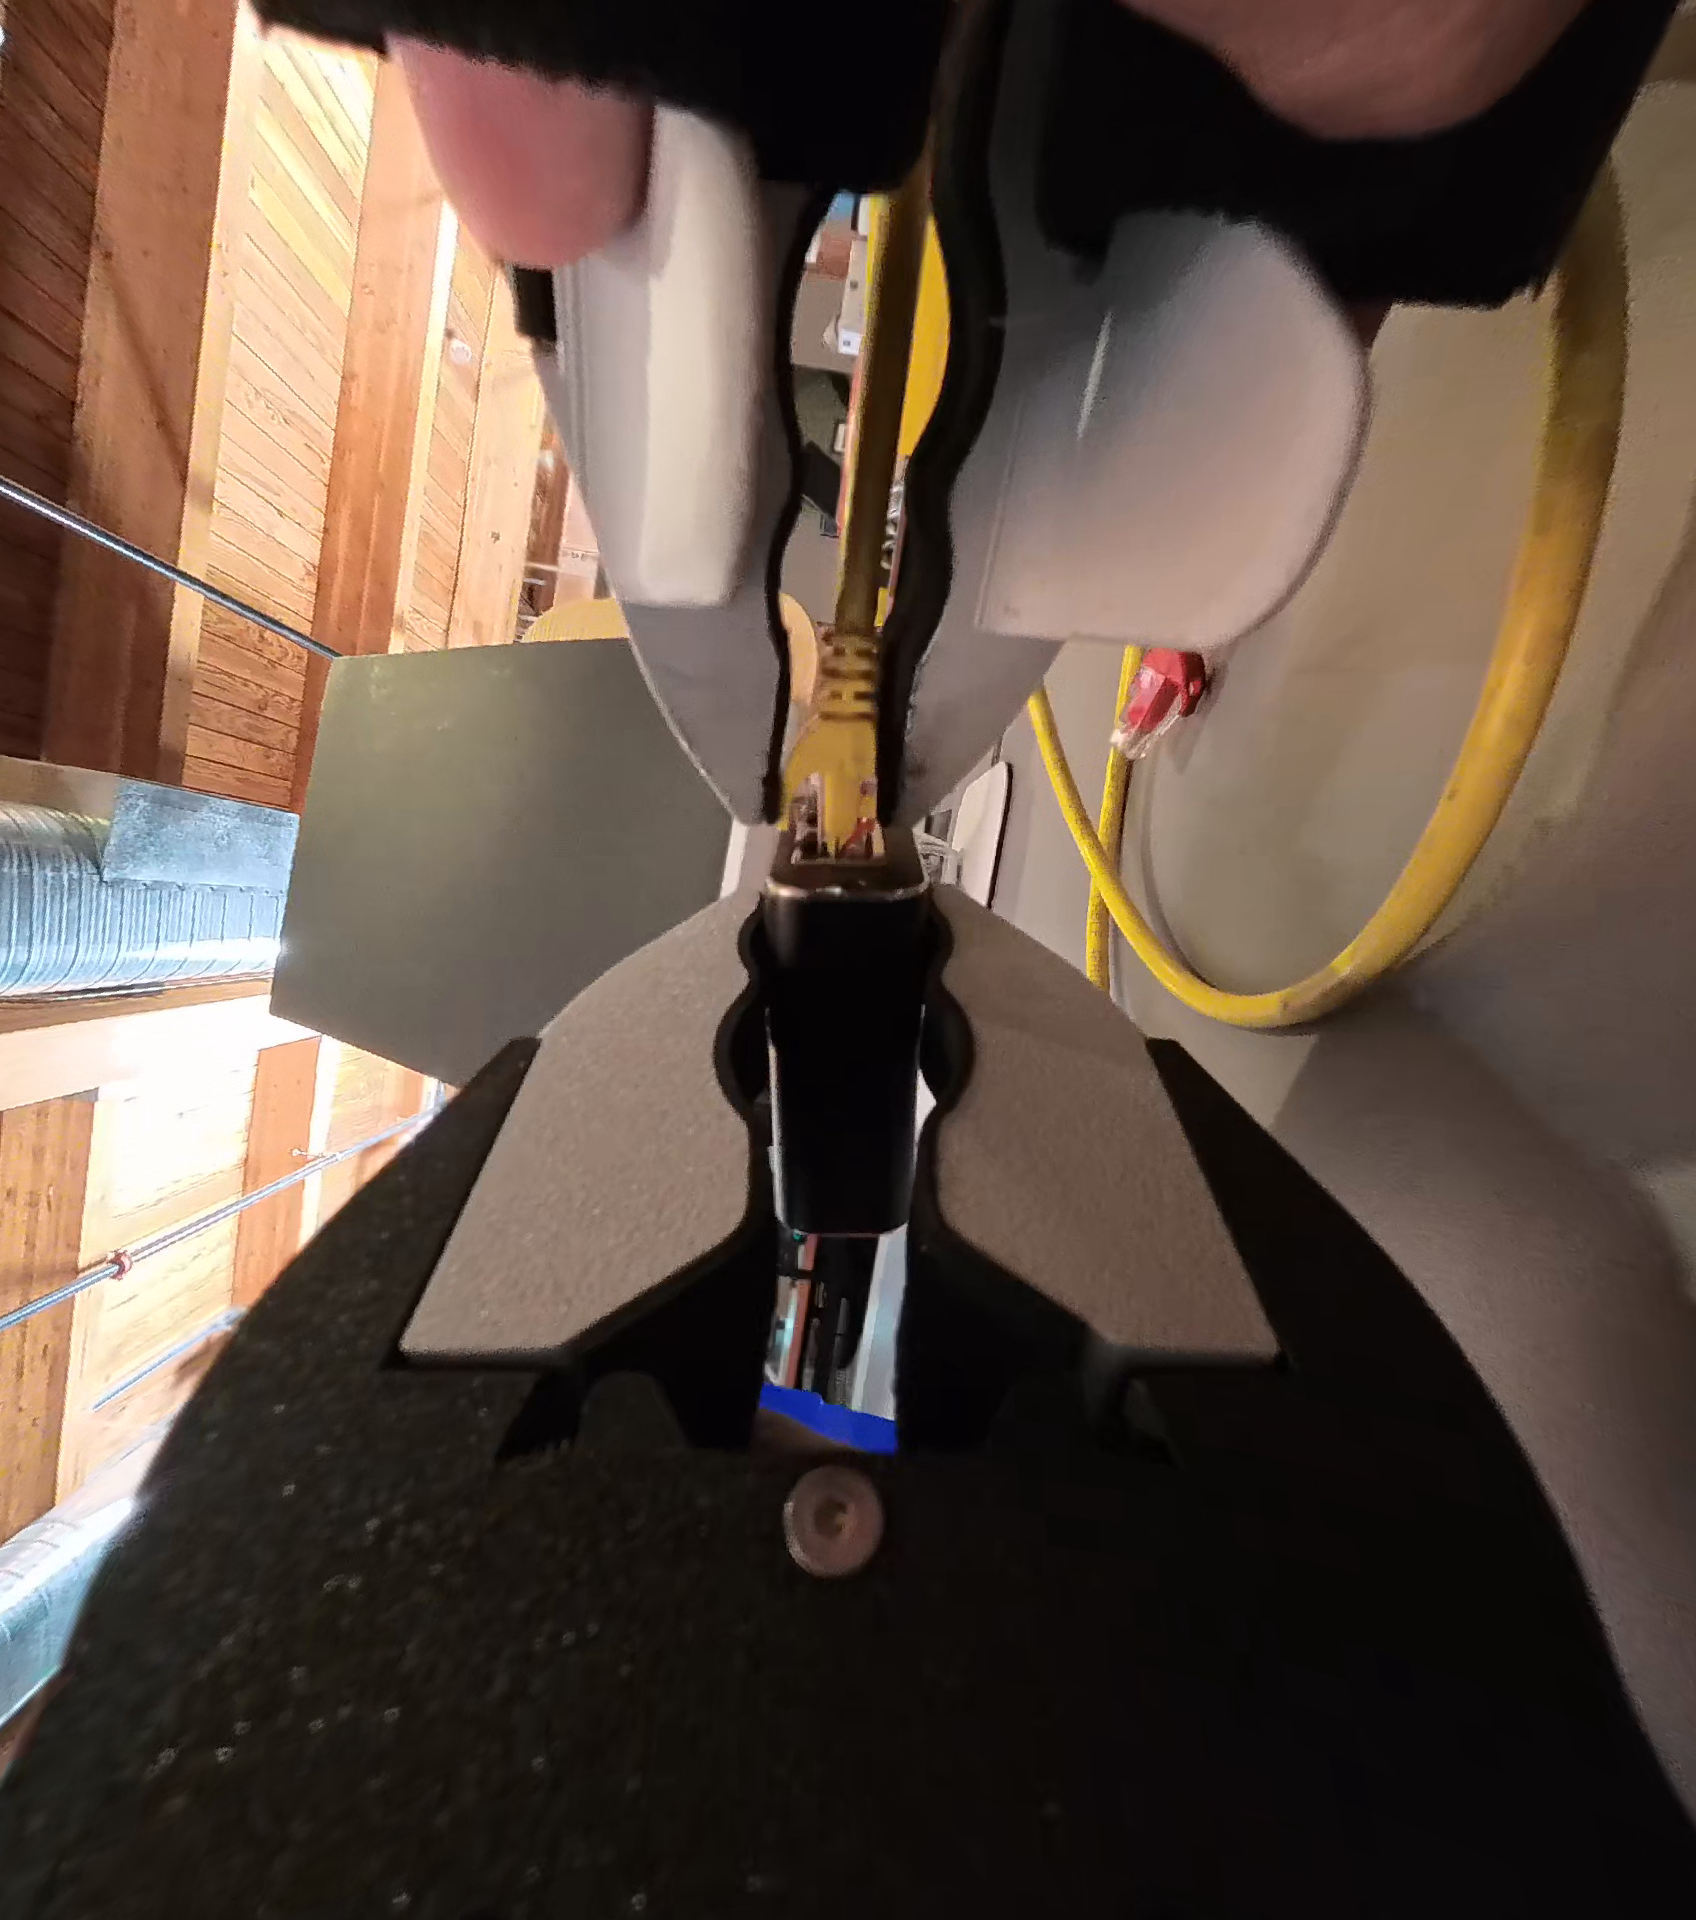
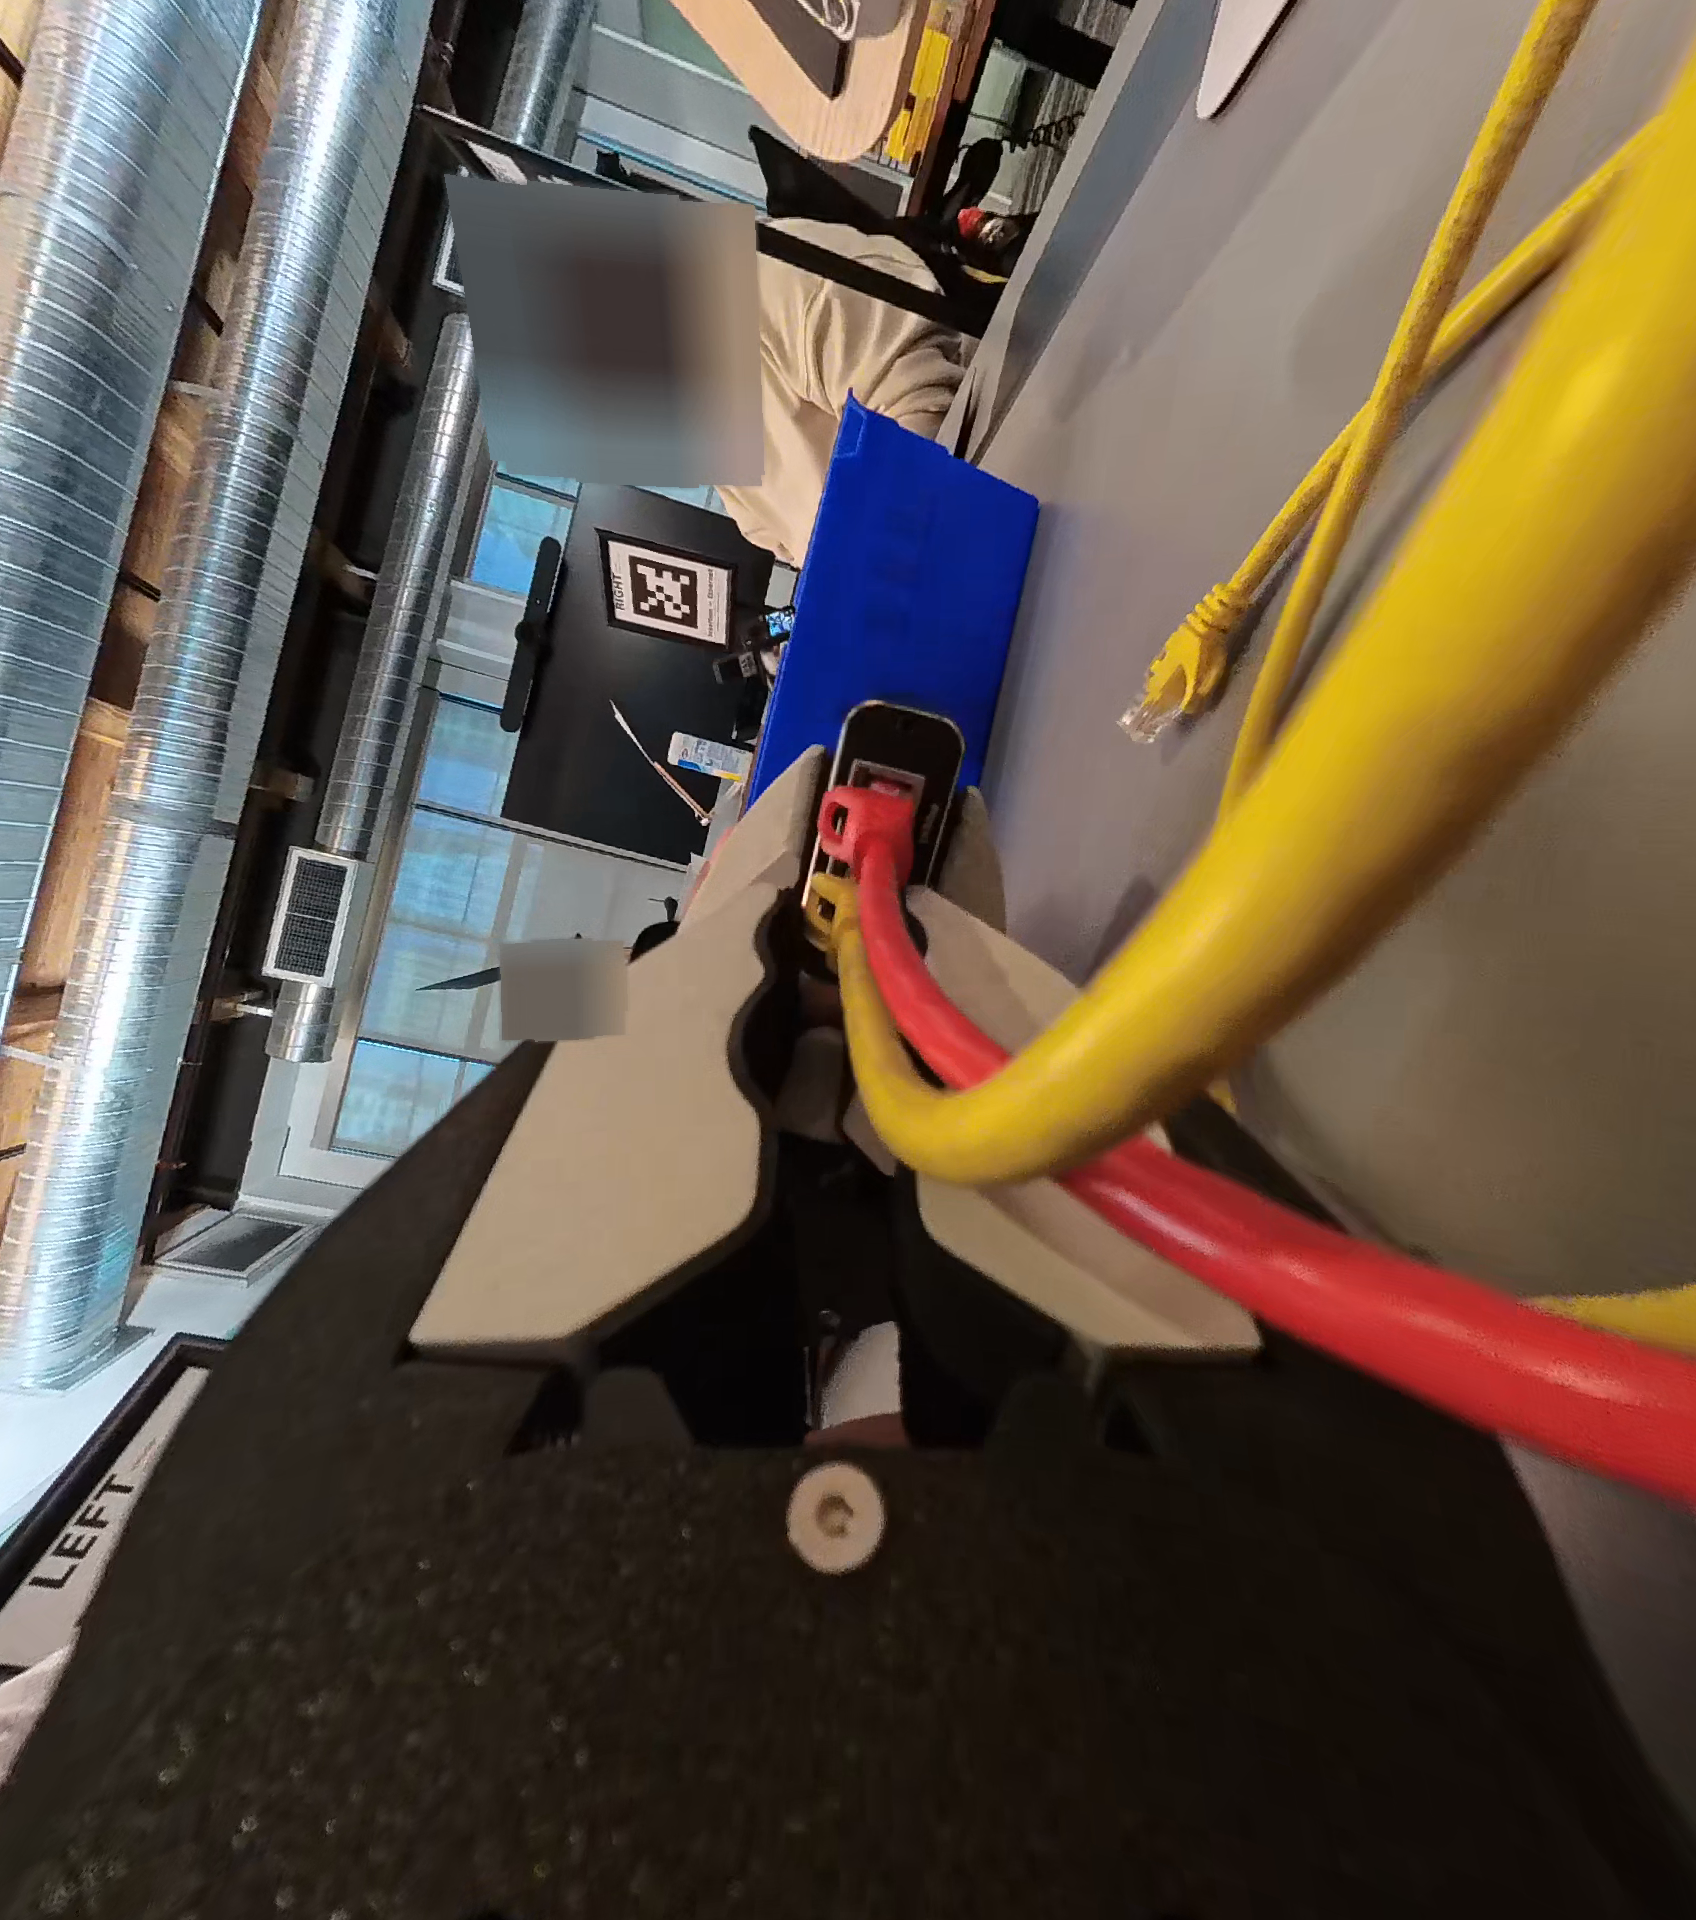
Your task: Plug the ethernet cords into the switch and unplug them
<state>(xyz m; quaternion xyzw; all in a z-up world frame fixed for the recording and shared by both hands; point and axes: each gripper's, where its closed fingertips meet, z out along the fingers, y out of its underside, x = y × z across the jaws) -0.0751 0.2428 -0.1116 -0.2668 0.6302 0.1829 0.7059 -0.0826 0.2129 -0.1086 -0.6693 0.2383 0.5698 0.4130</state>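
Observation:
My left gripper [image 1: 844, 935] is shut on a small black switch [image 1: 844, 1049] and holds it off the grey table [image 1: 1509, 1195]. My right gripper [image 1: 833, 805] comes in from the opposite side, shut on a yellow ethernet plug [image 1: 839, 727] whose tip sits in a port on the switch's face. In the right wrist view my right gripper [image 2: 885, 862] pinches that yellow plug [image 2: 828, 904] against the switch [image 2: 901, 743]. A red plug [image 2: 865, 816] sits in the port beside it. Its red cord [image 2: 1343, 1288] and the yellow cord [image 2: 1187, 1049] trail back over my fingers.
A loose red plug [image 1: 1161, 696] and a yellow cable loop [image 1: 1488, 748] lie on the table. Another loose yellow plug [image 2: 1182, 665] lies there too. A blue box [image 2: 901, 592] stands behind the switch. Metal ducts [image 2: 96, 623] and wooden walls surround the area. The tips of both grippers are at nearly the same place.

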